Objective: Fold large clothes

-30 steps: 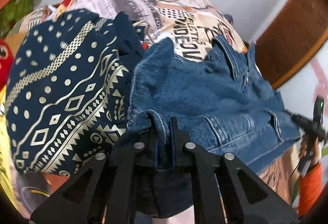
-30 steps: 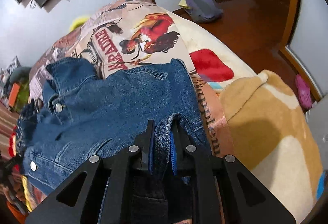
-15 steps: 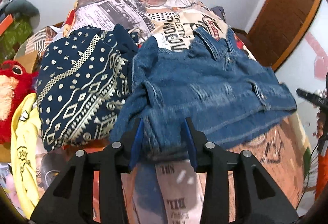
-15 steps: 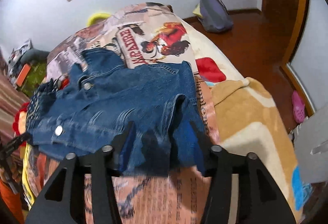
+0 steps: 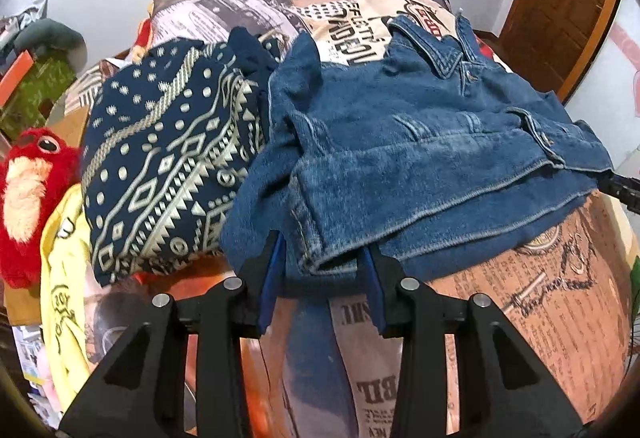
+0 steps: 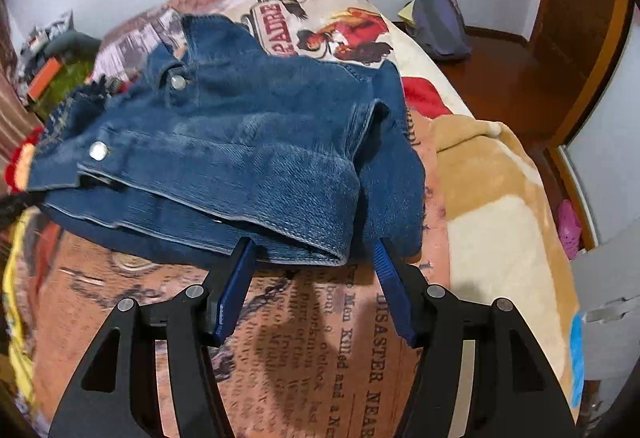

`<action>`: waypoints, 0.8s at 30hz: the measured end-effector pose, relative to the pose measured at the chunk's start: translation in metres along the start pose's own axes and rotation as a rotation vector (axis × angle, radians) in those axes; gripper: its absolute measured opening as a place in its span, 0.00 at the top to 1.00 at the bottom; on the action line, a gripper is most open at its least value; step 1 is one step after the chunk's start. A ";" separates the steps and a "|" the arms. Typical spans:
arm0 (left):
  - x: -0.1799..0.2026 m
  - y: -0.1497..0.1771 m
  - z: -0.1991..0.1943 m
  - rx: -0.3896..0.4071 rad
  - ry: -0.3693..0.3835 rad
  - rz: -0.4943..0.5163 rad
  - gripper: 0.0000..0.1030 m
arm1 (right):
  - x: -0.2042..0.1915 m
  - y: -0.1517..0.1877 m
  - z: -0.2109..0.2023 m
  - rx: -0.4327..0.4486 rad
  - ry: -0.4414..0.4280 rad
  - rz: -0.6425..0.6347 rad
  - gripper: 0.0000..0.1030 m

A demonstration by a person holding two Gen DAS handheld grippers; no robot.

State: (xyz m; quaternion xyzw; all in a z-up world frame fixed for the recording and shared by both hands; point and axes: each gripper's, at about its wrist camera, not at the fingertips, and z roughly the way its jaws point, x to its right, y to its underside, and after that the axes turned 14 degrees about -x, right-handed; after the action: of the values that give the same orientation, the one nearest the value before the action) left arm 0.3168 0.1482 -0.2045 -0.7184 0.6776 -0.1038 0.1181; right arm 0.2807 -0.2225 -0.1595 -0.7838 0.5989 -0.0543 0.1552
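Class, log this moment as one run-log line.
left gripper: open | right gripper: open | denim jacket: folded, lying on bedspread | beside: patterned navy garment

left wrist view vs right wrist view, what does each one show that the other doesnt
Only the left wrist view shows the navy patterned garment lying beside the jacket, the red plush toy and the left tongs, open at the jacket's near edge.

Only the right wrist view shows the tan blanket, the grey-purple bag on the wooden floor and the right tongs, also open.

Both show the folded denim jacket lying on the newspaper-print bedspread.
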 end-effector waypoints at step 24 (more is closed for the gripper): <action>-0.039 -0.138 0.005 0.003 0.113 -0.158 0.80 | 0.027 -0.144 -0.007 0.081 -0.031 0.119 0.87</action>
State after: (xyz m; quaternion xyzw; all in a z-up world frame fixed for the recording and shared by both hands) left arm 0.4474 0.1952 -0.1661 -0.7625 0.6242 -0.1541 0.0722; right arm 0.4190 -0.2160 -0.1110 -0.7405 0.6393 -0.0570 0.1992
